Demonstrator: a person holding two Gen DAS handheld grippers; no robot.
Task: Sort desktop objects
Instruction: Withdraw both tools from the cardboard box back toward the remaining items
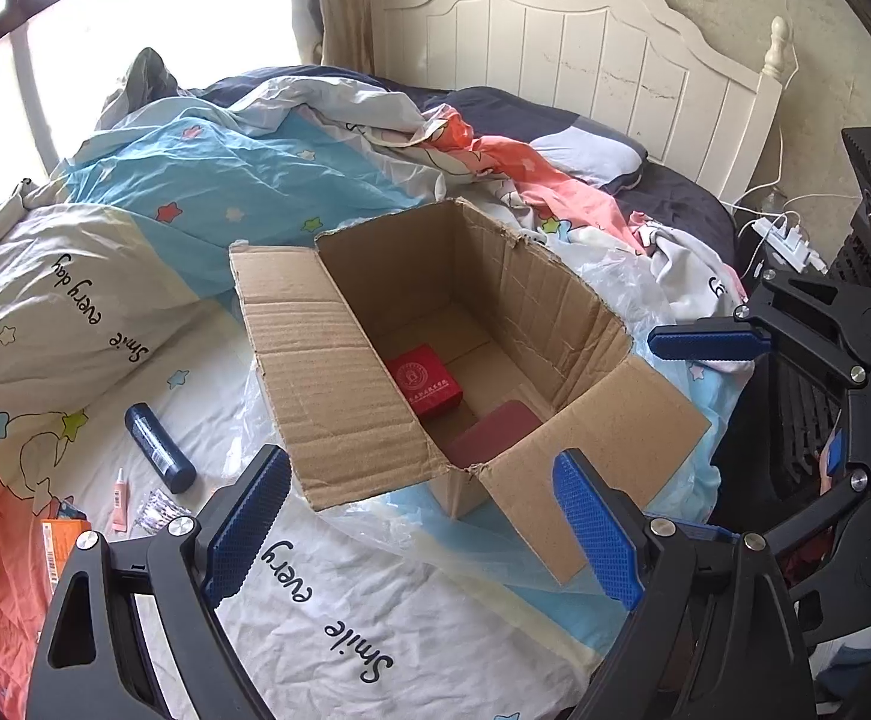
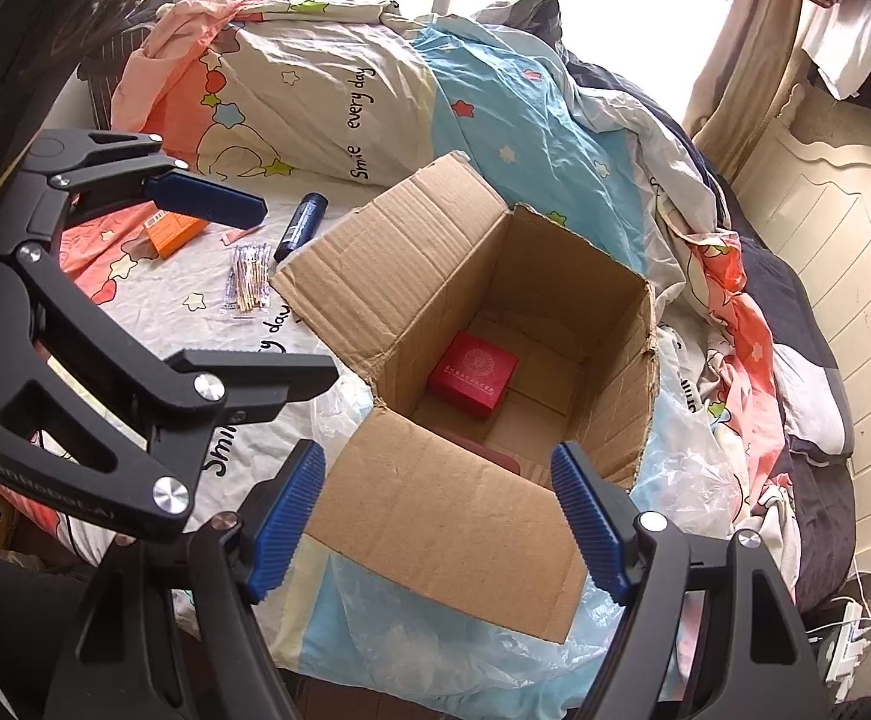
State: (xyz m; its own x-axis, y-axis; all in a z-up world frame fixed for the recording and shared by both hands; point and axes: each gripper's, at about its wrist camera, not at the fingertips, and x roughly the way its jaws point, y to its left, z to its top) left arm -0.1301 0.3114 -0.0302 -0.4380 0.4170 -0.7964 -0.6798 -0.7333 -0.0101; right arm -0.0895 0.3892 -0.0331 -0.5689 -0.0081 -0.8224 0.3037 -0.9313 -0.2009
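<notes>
1. Left wrist view shows the left gripper [image 1: 420, 528] with its fingers [image 1: 249, 531] spread wide apart. Nothing is between them and they touch nothing.
2. Right wrist view shows the right gripper [image 2: 438, 528] the same way: fingers [image 2: 585, 531] wide open, holding nothing, touching nothing.
3. Just ahead of both pairs of fingers sits the cardboard box [image 1: 339, 360] on the bed [image 1: 339, 630], with its flaps open. A red box [image 1: 426, 380] lies on its floor, and a dark red thing [image 1: 498, 432] lies nearer the fingers, partly hidden by a flap.
4. Out past the left fingers, well away from the box, lie a dark blue tube [image 1: 159, 447], a small pink tube [image 1: 119, 501], a clear packet of sticks [image 2: 247, 285] and an orange carton [image 1: 63, 540].
5. What could go wrong:
   - The bed is soft and bumpy. Pressing down to grab a thing could push it into the sheet, and the fingers may pinch cloth too.
   - The blue tube is round, so it could roll away or slip out.
   - The packet is thin and shiny, so it may slide out of the fingers.
   - The box flap [image 2: 447, 510] sticks out toward the fingers. Bumping it could tip or push the box.
   - Clear plastic sheet [image 2: 687, 480] lies under the box and could snag.
</notes>
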